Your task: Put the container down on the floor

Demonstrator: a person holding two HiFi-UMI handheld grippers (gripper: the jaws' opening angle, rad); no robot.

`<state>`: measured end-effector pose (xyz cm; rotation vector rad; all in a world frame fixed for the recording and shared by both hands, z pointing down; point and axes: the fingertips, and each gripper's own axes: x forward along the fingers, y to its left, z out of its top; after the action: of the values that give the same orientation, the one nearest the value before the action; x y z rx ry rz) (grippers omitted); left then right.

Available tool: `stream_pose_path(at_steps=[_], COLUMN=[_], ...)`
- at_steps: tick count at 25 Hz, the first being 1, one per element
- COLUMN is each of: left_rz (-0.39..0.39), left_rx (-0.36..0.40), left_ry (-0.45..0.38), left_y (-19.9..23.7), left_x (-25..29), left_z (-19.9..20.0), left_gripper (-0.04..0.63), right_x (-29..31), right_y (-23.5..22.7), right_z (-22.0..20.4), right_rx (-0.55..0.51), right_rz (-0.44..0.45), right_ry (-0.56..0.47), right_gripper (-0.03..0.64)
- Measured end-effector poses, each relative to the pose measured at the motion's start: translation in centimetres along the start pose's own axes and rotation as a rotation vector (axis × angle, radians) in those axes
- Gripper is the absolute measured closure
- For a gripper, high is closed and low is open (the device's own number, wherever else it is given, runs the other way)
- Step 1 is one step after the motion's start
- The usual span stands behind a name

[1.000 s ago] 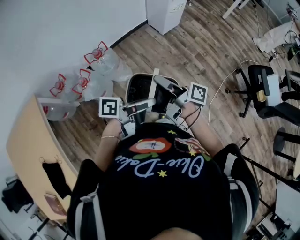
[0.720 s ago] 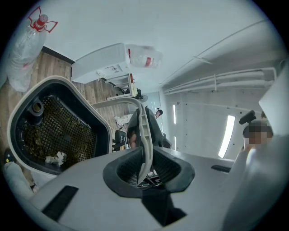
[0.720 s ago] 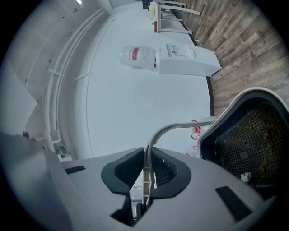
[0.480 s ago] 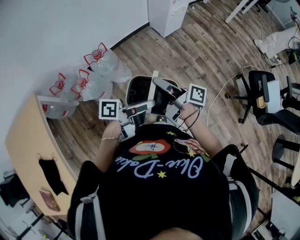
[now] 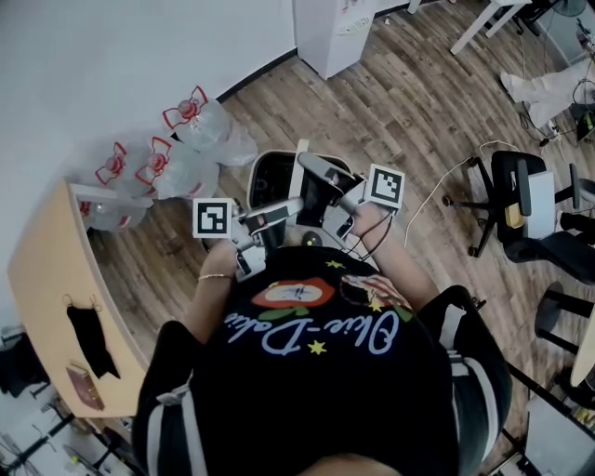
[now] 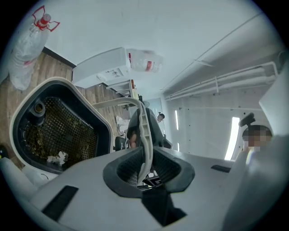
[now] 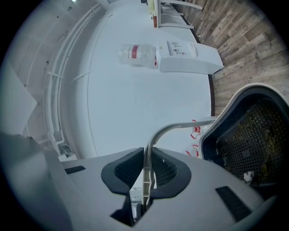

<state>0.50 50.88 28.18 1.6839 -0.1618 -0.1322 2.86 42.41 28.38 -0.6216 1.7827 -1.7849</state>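
A white container (image 5: pixel 271 178) with a dark mesh inside hangs over the wood floor in front of the person. Its thin white handle (image 6: pixel 143 135) runs between the pads of my left gripper (image 6: pixel 145 169), which is shut on it. The container's open mouth (image 6: pixel 58 131) shows to the left, with scraps lying on the mesh. My right gripper (image 7: pixel 145 180) is shut on the same handle (image 7: pixel 180 127), and the container (image 7: pixel 253 135) sits at the right of that view. In the head view the left gripper (image 5: pixel 279 209) and right gripper (image 5: pixel 327 186) meet over the container from either side.
Clear plastic bags with red bows (image 5: pixel 186 130) lie by the white wall. A wooden table (image 5: pixel 46 297) stands at the left and a white cabinet (image 5: pixel 335 28) at the top. Office chairs (image 5: pixel 521 195) and a cable (image 5: pixel 437 177) are at the right.
Both grippers and the hanging container have drifted a little to the left. Both grips on the handle look the same.
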Motion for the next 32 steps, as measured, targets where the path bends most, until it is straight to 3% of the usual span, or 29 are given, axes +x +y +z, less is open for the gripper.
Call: stream_pose_path(at_steps=[17,32], left_rz=[-0.011,-0.016], left_rx=[-0.028,-0.029], left_ry=[0.027,0.117], left_y=[1.6,3.9], left_x=[0.9,-0.4], left_z=[1.9,15.6], left_gripper=[0.531,0.529], right_x=[0.8,11.6], right_y=[-1.6,-2.6], right_z=[2.1,9.8], right_rx=[0.006,0.016], right_rz=[-0.036,-0.085], right_ry=[-0.033,-0.122], right_gripper=[0.569,0.571])
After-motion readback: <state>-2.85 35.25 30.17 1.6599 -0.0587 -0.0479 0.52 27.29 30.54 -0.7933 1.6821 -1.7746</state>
